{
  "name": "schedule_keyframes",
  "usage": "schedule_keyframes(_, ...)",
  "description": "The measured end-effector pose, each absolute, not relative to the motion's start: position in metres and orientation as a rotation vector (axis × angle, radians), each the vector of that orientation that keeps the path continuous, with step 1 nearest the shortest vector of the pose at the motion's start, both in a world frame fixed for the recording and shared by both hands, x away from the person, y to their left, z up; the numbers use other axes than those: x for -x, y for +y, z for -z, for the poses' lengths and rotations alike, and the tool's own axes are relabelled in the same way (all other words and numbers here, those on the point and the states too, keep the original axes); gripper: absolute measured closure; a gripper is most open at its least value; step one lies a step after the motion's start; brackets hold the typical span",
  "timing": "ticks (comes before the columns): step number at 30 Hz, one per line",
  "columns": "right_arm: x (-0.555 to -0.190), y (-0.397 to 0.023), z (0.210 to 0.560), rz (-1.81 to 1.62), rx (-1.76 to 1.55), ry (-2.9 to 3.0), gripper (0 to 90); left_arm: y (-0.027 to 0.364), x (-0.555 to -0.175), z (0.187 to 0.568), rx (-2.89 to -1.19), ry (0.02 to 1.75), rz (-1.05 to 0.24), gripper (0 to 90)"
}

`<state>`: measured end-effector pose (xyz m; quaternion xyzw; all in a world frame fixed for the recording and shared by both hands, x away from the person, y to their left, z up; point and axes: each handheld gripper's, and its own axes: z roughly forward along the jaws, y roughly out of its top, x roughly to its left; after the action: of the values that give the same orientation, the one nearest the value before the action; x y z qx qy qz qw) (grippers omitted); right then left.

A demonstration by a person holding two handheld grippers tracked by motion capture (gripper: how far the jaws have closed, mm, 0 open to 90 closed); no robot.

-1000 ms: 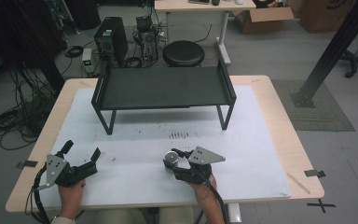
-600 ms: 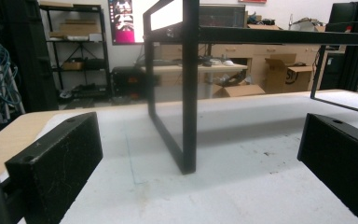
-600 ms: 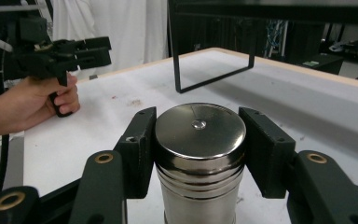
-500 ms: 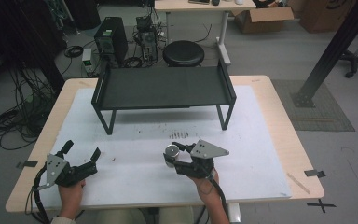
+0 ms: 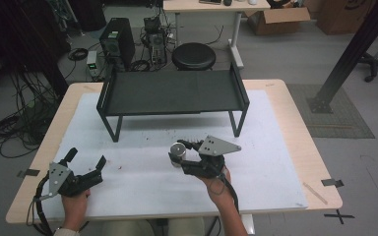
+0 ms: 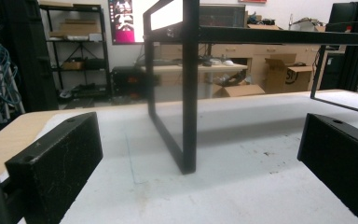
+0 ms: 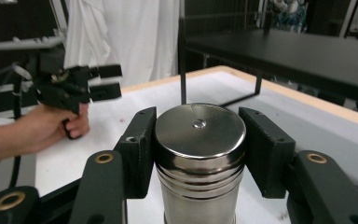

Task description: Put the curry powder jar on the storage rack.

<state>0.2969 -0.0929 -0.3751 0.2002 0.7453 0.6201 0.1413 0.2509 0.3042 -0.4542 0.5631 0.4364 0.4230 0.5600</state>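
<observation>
A shiny steel canister (image 5: 178, 149) with a ribbed body and flat lid hangs just above the white mat (image 5: 275, 147), in front of the black rack (image 5: 172, 93). My right gripper (image 5: 179, 155) is shut on it. In the right gripper view the canister (image 7: 198, 140) stands upright with both black pads (image 7: 140, 144) pressed against its sides below the lid. My left gripper (image 5: 86, 157) rests low at the mat's front left, open, with nothing between its fingers. In the left gripper view the rack's front leg (image 6: 189, 116) stands ahead between the wide-spread jaws.
The rack's shelf is bare and stands on thin legs at the back of the table (image 5: 295, 118). Behind the table are a round black stool (image 5: 193, 55), a computer tower (image 5: 116, 37) and cables. A black post (image 5: 347, 59) rises at the right.
My right gripper has risen with the canister, lifting it off the mat and a little toward the rack. The left gripper has stayed where it was.
</observation>
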Motion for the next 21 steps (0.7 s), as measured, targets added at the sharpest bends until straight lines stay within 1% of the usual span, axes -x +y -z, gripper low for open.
schedule_keyframes(10,-0.304,-0.092,0.356,-1.816,-0.548,2.157,48.4,0.304,-0.251,0.454,-1.326,1.029,-0.997,0.2)
schedule_keyframes(21,-0.317,-0.085,0.327,-1.831,-0.493,2.171,48.4,0.304,-0.251,0.454,-1.328,1.03,-0.996,0.2)
